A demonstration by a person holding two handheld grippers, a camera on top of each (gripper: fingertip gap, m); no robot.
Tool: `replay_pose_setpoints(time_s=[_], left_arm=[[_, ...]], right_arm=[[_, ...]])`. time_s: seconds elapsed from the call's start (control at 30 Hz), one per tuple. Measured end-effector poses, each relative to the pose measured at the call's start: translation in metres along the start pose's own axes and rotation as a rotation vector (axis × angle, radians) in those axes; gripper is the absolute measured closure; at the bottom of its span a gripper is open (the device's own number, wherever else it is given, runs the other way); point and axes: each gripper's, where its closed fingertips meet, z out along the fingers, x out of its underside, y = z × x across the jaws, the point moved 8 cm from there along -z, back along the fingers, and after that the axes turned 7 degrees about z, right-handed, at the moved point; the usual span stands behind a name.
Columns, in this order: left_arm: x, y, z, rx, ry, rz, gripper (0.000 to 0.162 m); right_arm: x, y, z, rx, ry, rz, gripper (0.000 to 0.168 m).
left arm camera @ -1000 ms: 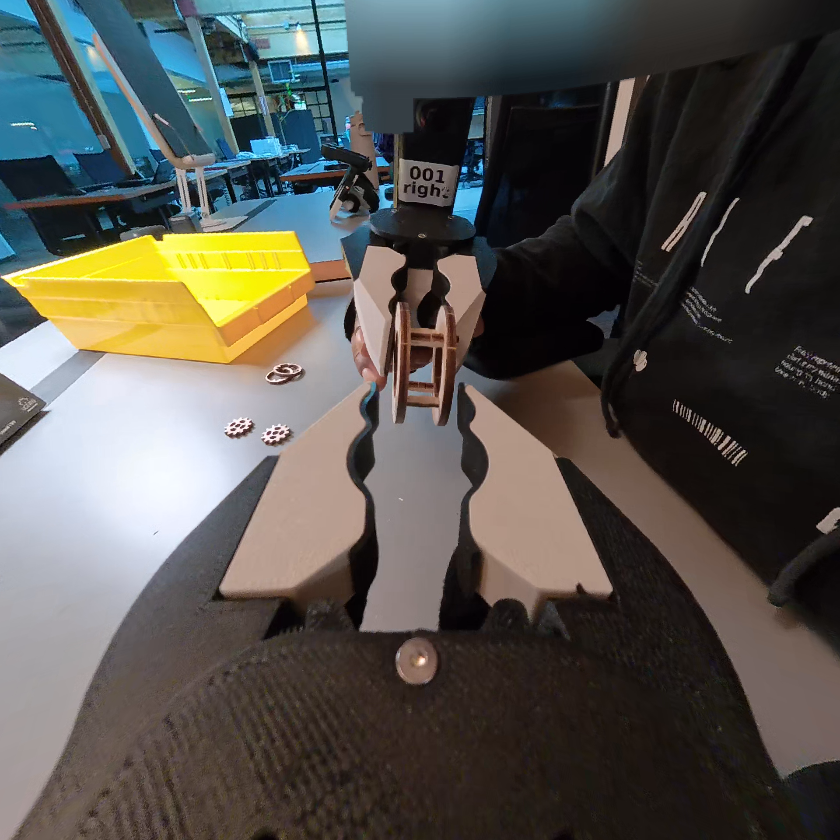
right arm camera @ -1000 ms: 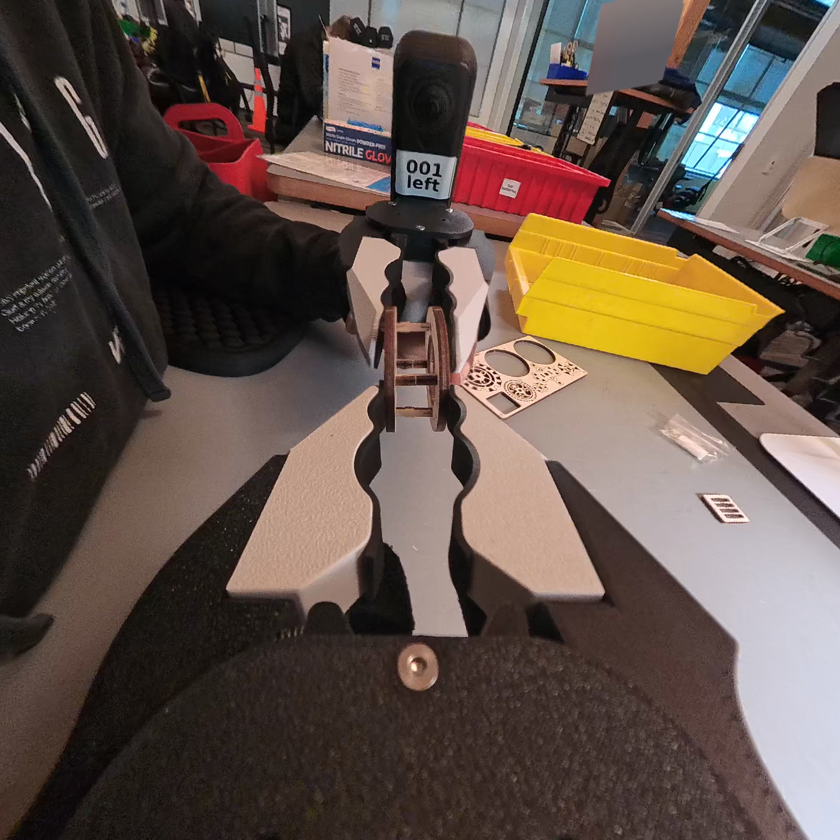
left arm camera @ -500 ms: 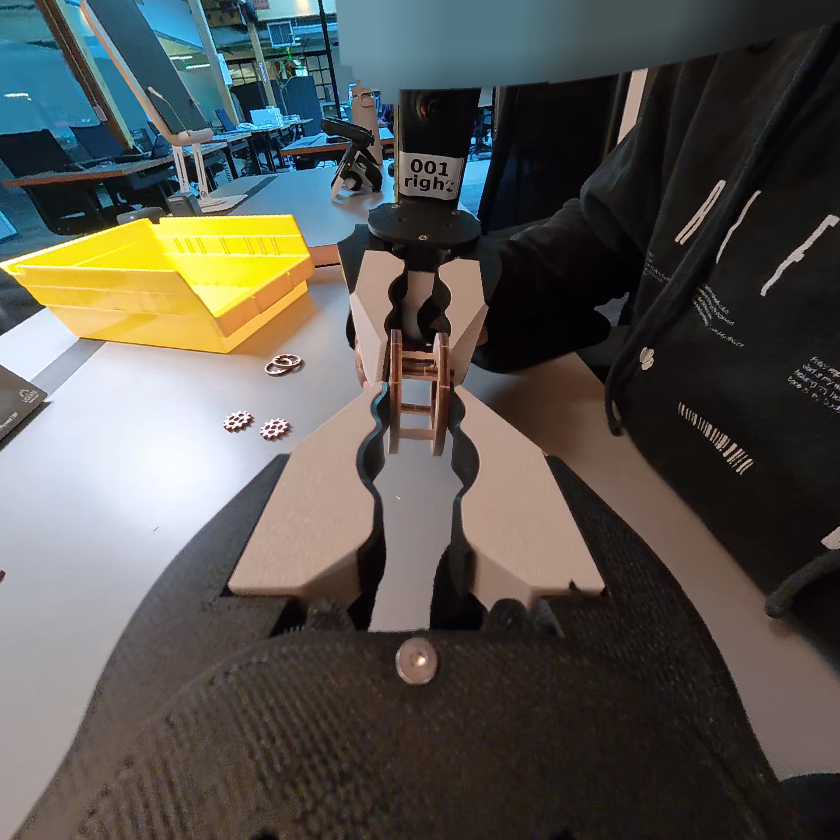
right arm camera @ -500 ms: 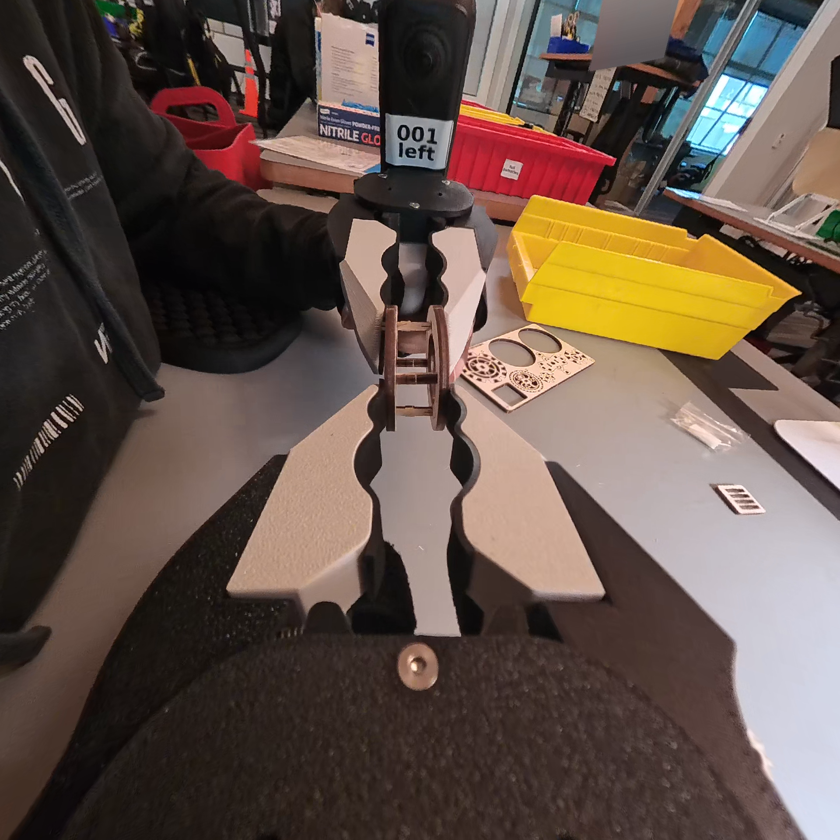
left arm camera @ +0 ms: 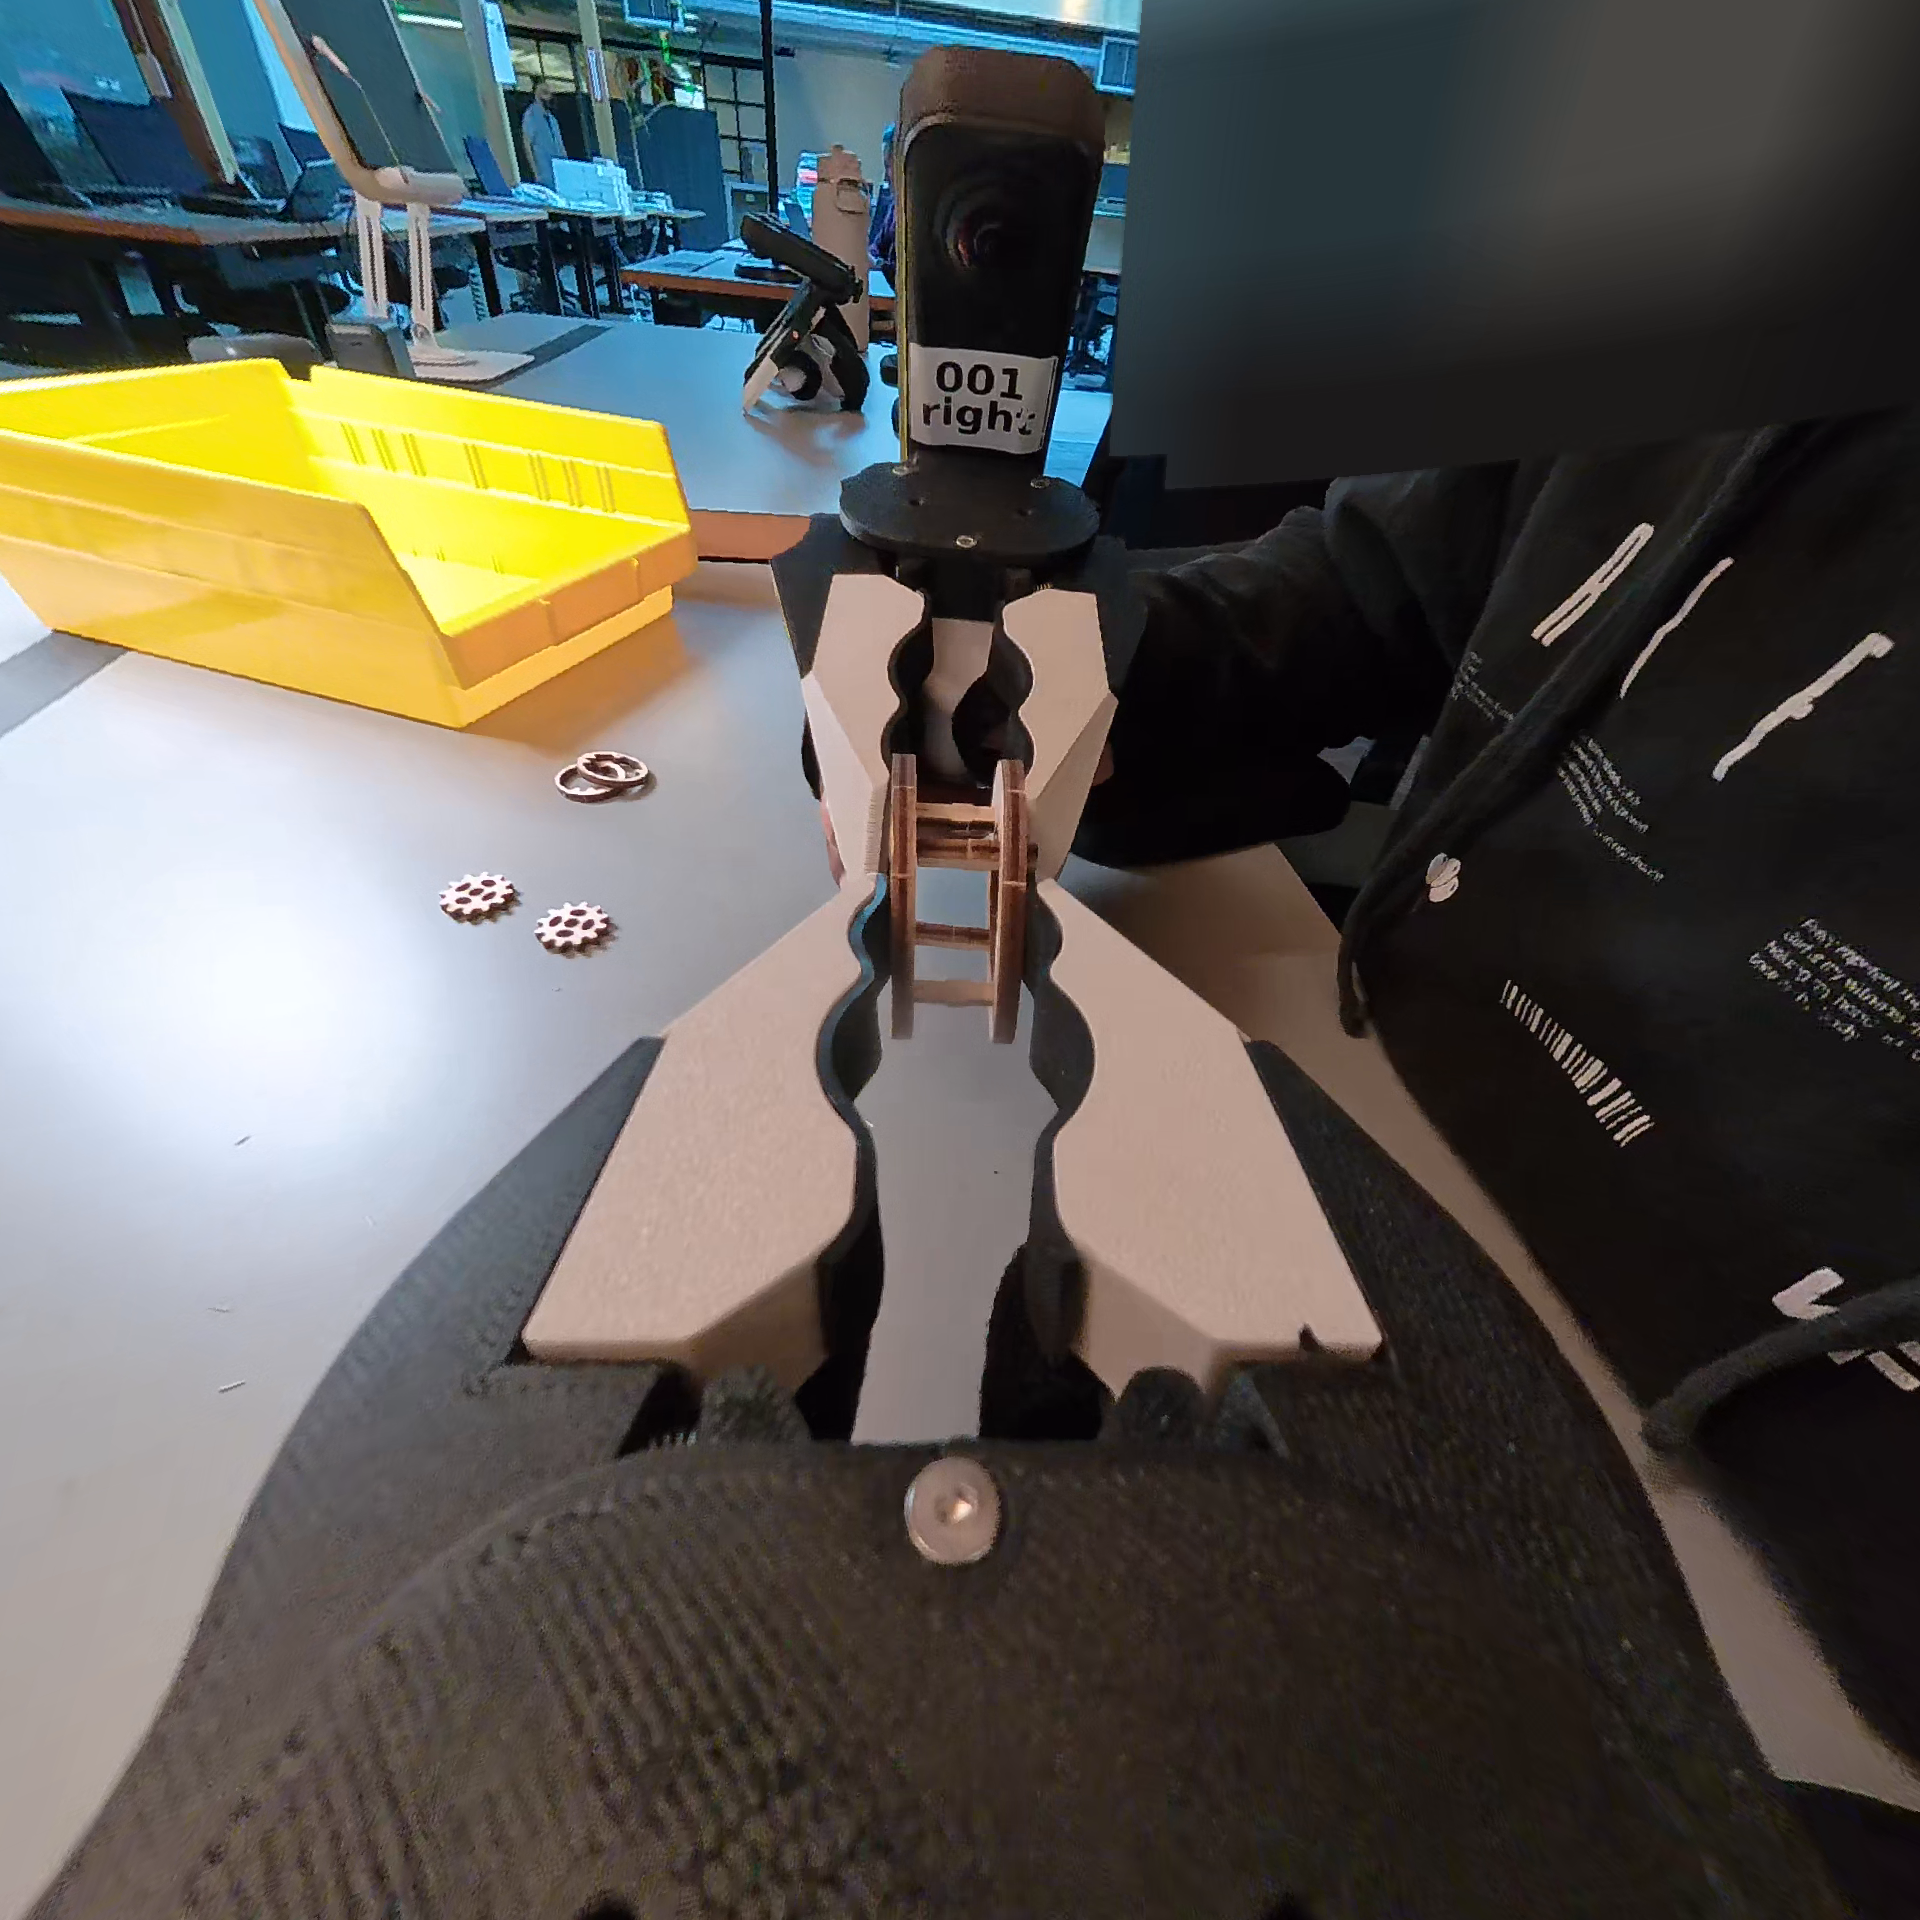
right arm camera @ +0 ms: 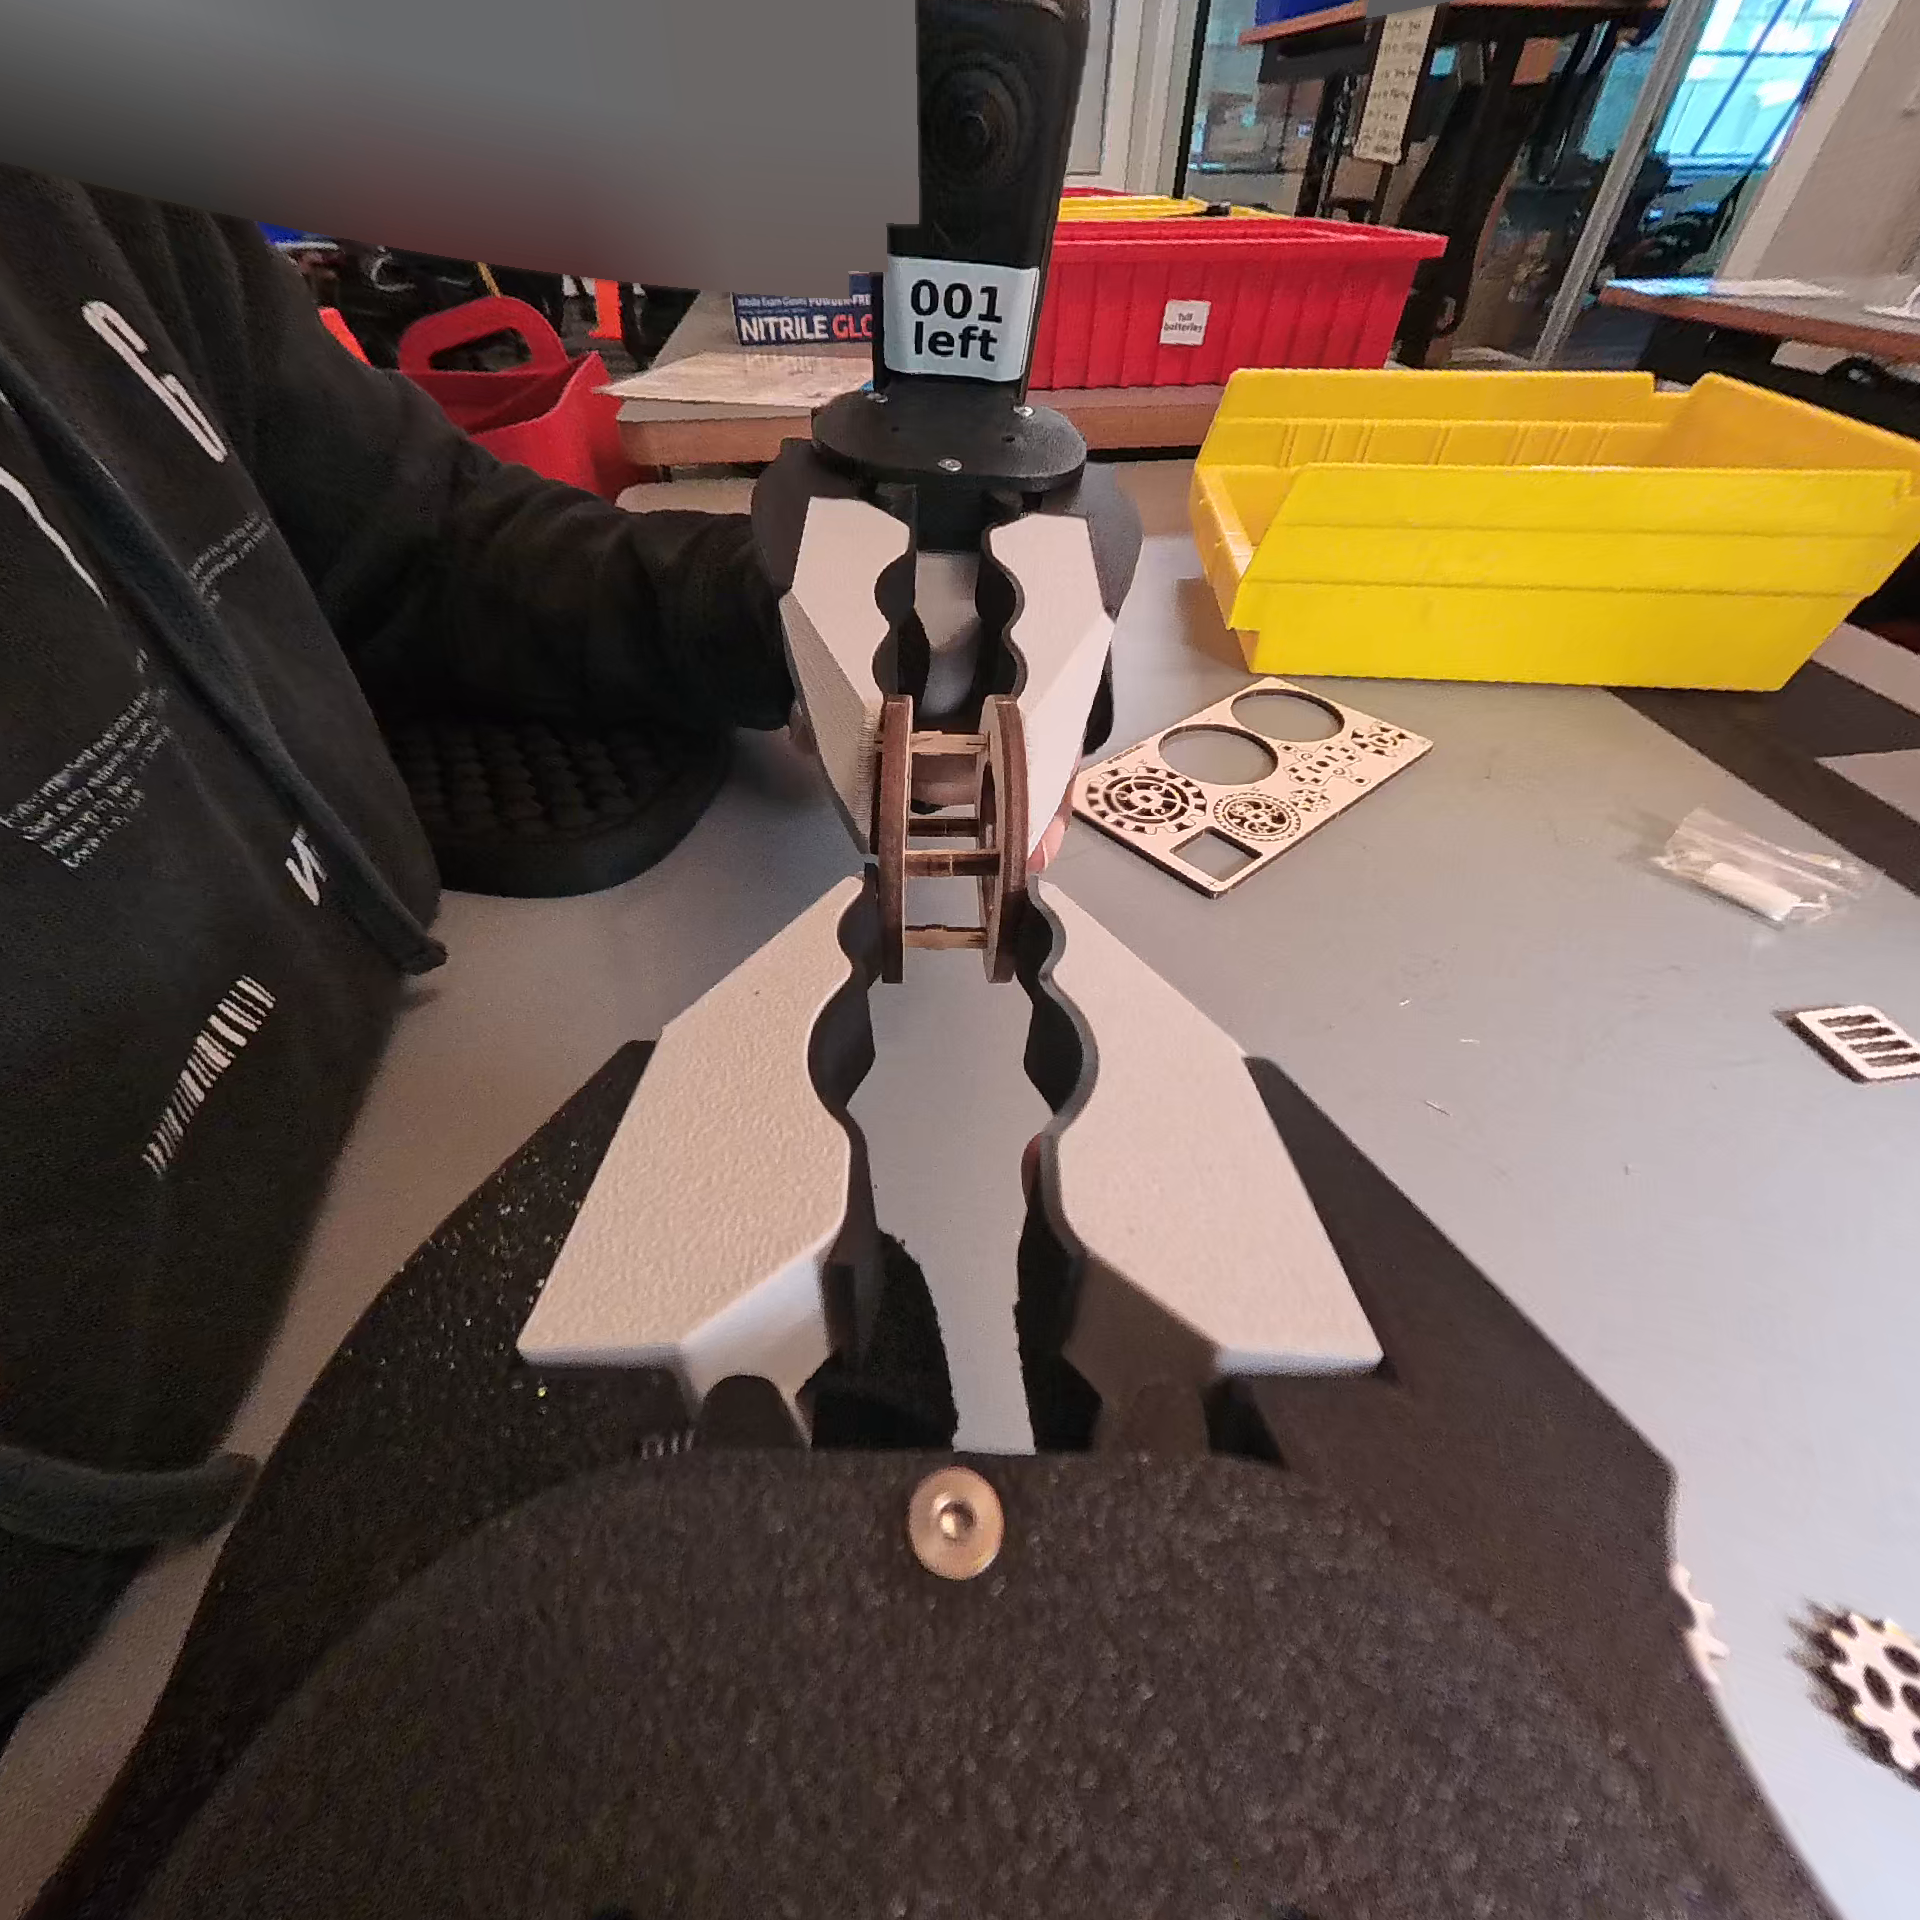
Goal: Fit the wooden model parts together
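Two grippers meet tip to tip above the grey table [left arm camera: 260, 1091], both clamped on one wooden spool-like assembly [left arm camera: 957, 899] of two round discs joined by thin cross rungs. Left gripper [left arm camera: 956, 914] closes on the near half, one disc against each finger's inner face. Right gripper [left arm camera: 954, 821] faces it from the far side and pinches the other half of the same part, held clear of the table.

Right wrist view shows the mirror case: right gripper [right arm camera: 948, 909] closed on the discs, left gripper [right arm camera: 945, 779] opposite, also gripping. Person in a dark printed hoodie [left arm camera: 1662, 883] holds both tools.

On the table, left wrist view: two small wooden gears [left arm camera: 525, 910] side by side, two overlapping wooden rings [left arm camera: 603, 775] nearer the yellow bin [left arm camera: 343, 540]. Right wrist view: laser-cut wooden sheet [right arm camera: 1252, 781] with round holes lies flat just beyond the grippers, in front of a yellow bin [right arm camera: 1558, 551]; small clear plastic bag [right arm camera: 1756, 878] to its right; red crate [right arm camera: 1236, 296] behind.
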Motion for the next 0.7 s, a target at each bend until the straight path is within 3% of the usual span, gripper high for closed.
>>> replay_pose_setpoints(time_s=[0.7], left_arm=[[0.0017, 0.0011, -0.0031, 0.025, -0.021, -0.026, 0.139]], right_arm=[[-0.0078, 0.0026, -0.0047, 0.008, -0.031, -0.015, 0.146]])
